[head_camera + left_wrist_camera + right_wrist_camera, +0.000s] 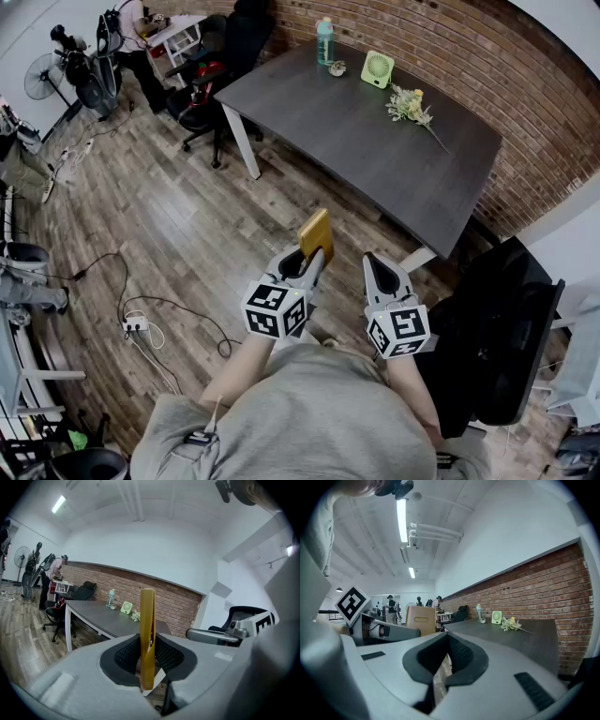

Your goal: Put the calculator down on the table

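A flat gold calculator (316, 234) stands on edge in the air between the pads of my left gripper (307, 264), over the wooden floor short of the dark grey table (375, 131). In the left gripper view the calculator (147, 634) is edge-on and upright, with my left gripper (148, 651) shut on its lower part and the table (93, 616) beyond it. Beside it, my right gripper (381, 268) holds nothing. Its jaws meet in the right gripper view (444, 663), where the calculator (421, 619) shows at the left.
On the table's far end stand a teal bottle (324, 40), a small green fan (377, 68) and a sprig of flowers (410, 105). A black office chair (497, 328) is close at my right. More chairs (211, 75) stand past the table's left end, and cables and a power strip (136, 323) lie on the floor.
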`<control>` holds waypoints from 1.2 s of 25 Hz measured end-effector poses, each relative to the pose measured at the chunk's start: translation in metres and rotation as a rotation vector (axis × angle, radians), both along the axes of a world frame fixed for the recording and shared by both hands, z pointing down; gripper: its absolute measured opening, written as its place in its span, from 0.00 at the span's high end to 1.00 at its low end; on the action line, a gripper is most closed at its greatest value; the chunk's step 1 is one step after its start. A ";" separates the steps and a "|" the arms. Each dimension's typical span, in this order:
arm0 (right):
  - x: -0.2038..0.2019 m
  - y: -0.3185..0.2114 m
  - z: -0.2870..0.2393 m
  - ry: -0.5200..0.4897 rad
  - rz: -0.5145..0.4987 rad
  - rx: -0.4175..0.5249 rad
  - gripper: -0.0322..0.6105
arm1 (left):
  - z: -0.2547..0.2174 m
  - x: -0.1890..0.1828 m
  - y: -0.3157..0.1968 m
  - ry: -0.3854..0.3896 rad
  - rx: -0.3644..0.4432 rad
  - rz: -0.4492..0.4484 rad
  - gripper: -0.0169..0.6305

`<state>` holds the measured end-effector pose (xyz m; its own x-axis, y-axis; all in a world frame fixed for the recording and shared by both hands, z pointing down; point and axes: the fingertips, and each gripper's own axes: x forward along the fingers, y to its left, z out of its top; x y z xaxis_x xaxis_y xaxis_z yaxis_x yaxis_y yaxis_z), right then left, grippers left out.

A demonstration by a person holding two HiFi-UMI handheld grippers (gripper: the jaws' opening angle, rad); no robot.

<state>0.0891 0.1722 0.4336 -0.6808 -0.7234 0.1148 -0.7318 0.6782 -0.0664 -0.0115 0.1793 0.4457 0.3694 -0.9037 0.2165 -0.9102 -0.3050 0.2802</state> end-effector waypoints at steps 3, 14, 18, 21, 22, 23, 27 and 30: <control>0.002 0.009 -0.001 -0.001 -0.001 0.006 0.95 | 0.002 -0.001 0.014 0.015 0.002 -0.013 0.84; 0.000 0.025 -0.006 0.000 -0.044 0.008 0.95 | 0.001 -0.007 0.026 0.048 -0.002 -0.060 0.84; 0.003 0.030 -0.001 0.014 -0.065 -0.001 0.95 | 0.002 -0.004 0.029 0.054 0.001 -0.076 0.84; 0.007 0.029 0.002 0.009 -0.070 -0.015 0.95 | -0.001 0.000 0.030 0.060 0.006 -0.082 0.84; 0.008 0.029 0.003 0.007 -0.068 -0.017 0.95 | -0.002 0.001 0.030 0.061 0.009 -0.082 0.84; 0.010 0.028 0.004 0.004 -0.065 -0.020 0.95 | -0.002 0.003 0.031 0.060 0.012 -0.082 0.84; 0.013 0.025 0.004 -0.025 -0.056 -0.038 0.95 | -0.006 0.004 0.032 0.060 0.017 -0.084 0.84; 0.014 0.021 0.002 -0.045 -0.055 -0.041 0.95 | -0.009 0.003 0.029 0.067 0.021 -0.089 0.84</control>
<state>0.1027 0.1935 0.4352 -0.7243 -0.6803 0.1121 -0.6894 0.7131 -0.1270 -0.0083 0.2084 0.4367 0.3004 -0.9377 0.1747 -0.9135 -0.2302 0.3354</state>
